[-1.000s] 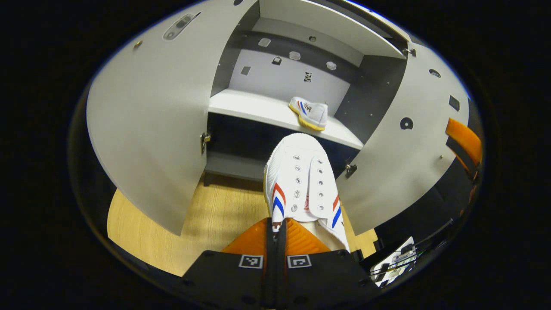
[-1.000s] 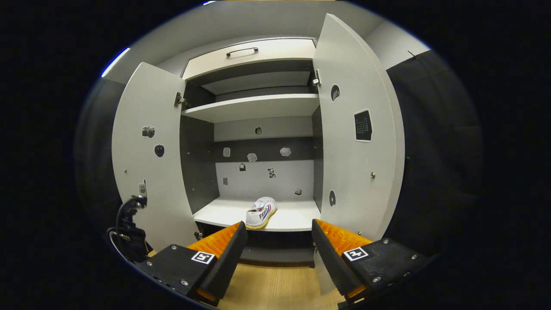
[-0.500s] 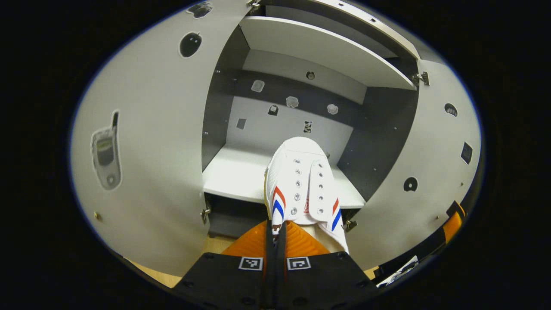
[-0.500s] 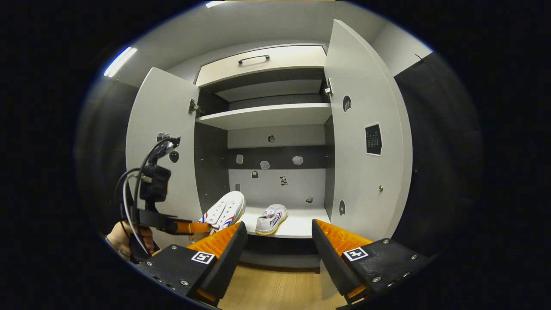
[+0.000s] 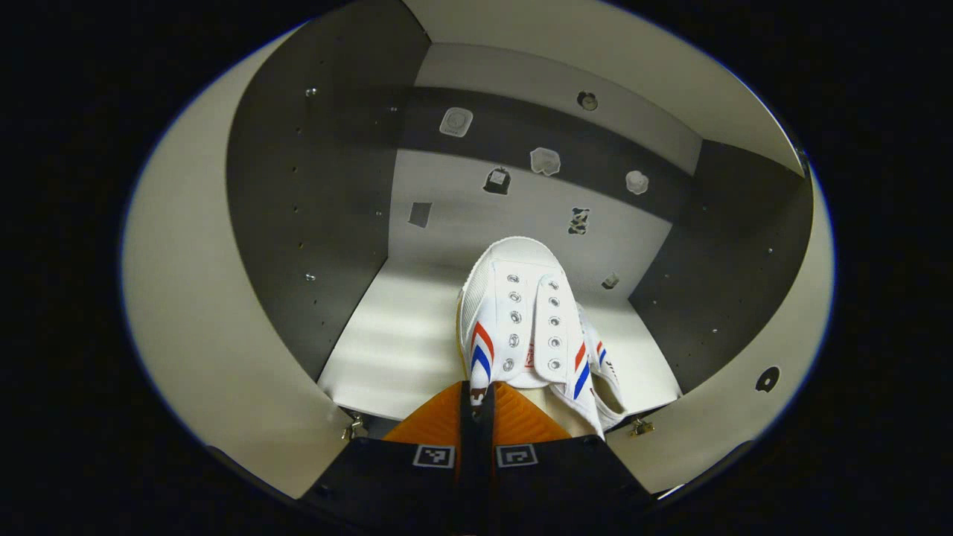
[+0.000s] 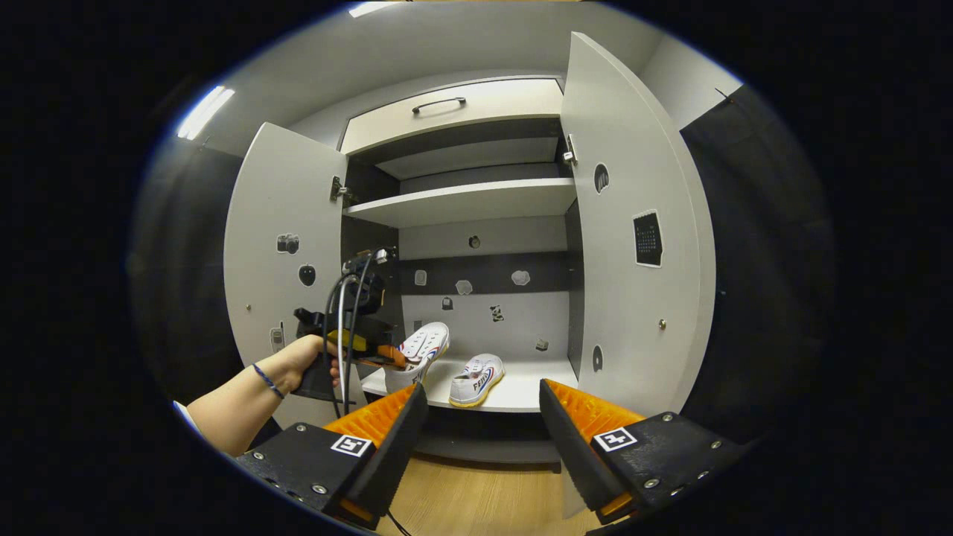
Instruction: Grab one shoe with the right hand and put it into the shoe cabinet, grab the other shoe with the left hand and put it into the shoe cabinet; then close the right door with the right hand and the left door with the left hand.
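The second shoe [image 5: 521,320], pinched at its heel by the closed left gripper [image 5: 476,394], has now moved in over the shelf [image 5: 387,342], beside the first shoe [image 6: 476,378]. Only release remains. The right gripper [image 6: 480,417] waits wide open, empty, before the cabinet [image 6: 461,205].

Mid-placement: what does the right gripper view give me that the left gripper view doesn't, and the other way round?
Right gripper view: the whole grey shoe cabinet with both doors open, its upper shelf, top drawer, the wooden floor, the hand carrying the left gripper, and the open right gripper.
Left gripper view: its fingers shut on the heel of the held white striped shoe, eyelets close up.
Both: the held shoe, the second white striped shoe lying to its right on the pale lower shelf, and the back-wall stickers.
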### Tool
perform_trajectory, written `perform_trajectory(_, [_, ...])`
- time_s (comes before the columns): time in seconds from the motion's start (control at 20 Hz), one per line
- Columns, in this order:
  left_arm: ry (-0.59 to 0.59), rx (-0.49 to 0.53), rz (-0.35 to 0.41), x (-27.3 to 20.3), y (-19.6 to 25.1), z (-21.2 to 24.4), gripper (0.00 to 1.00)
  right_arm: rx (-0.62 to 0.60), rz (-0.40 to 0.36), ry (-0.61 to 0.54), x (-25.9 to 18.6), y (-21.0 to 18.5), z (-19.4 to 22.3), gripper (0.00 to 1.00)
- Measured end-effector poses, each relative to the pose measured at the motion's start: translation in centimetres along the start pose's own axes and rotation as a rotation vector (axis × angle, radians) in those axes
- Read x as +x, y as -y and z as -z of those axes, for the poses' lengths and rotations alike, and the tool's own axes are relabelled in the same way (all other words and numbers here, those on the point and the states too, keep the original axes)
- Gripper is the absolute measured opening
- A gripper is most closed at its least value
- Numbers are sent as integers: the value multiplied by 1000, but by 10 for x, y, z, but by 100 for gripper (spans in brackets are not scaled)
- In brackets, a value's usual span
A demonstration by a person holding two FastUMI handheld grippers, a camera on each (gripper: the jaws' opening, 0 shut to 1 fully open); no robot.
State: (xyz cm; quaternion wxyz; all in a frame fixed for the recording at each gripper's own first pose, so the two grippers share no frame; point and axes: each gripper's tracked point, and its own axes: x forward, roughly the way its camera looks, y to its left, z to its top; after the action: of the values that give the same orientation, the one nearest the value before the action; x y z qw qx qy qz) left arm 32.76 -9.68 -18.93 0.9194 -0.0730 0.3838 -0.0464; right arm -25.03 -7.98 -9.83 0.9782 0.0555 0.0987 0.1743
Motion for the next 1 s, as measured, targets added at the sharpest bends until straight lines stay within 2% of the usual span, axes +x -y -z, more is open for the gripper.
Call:
perform_trajectory(0.1, [-33, 5, -34, 24, -7, 2, 6, 16, -7, 0, -1, -3, 0, 93])
perform_trajectory(0.35, [-109, -34, -22, 62, -5, 15, 6, 18, 12, -24, -1, -1, 12, 93])
perform_trajectory(0.55, [-122, -17, -15, 76, 0, 10, 6, 33, 16, -45, 1, -1, 19, 93])
perform_trajectory(0.7, [-135, -2, -38, 80, -3, 14, 7, 35, 21, -41, 2, 1, 19, 93])
perform_trajectory(0.75, [-114, -17, -9, 79, 4, 10, 10, 35, 26, -41, 2, 2, 19, 93])
perform_trajectory(0.9, [-80, 5, -54, 72, 1, 5, 50, 44, 33, -38, 1, 3, 20, 92])
perform_trajectory(0.95, [-56, 34, -76, 65, -2, 0, 53, 49, 34, -39, 2, 3, 20, 93])
perform_trajectory(1.0, [-19, 50, -81, 57, -2, -8, 71, 50, 31, -44, 1, 2, 22, 93])
